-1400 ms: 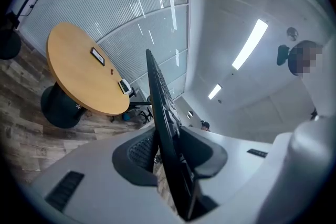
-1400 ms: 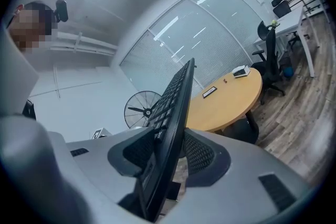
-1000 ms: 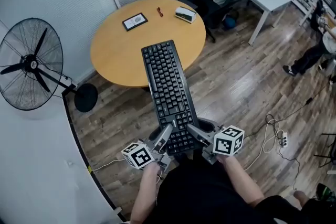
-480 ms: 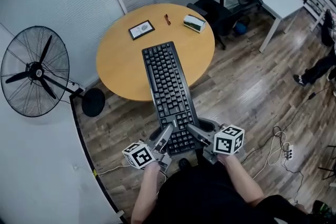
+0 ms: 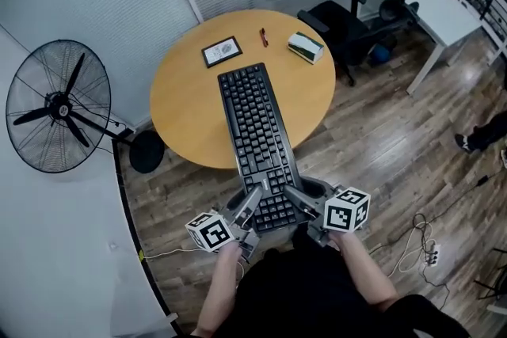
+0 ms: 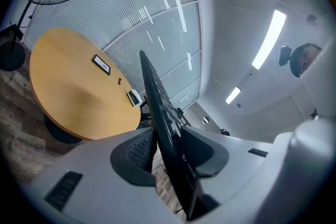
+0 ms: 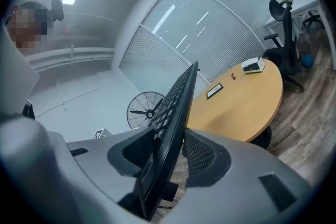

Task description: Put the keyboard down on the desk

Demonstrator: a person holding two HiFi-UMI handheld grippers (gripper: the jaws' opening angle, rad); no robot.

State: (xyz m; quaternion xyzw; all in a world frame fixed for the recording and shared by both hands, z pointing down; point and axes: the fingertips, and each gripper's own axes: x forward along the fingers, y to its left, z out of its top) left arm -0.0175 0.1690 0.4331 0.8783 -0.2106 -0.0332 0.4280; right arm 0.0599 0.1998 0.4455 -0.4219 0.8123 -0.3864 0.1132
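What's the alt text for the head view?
A black keyboard is held at its near end by the left claw and right claw, pointing toward a round wooden table; a standing fan is at left.

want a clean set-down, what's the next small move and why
Probably lower the keyboard onto the round table: the left hand-held gripper and right hand-held gripper clamp its near end, and its far half appears over it, short of the picture frame.

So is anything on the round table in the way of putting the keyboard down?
Nothing visible is. The black keyboard is over a bare part of the round wooden table; the framed picture, red pen and white box lie near the far edge.
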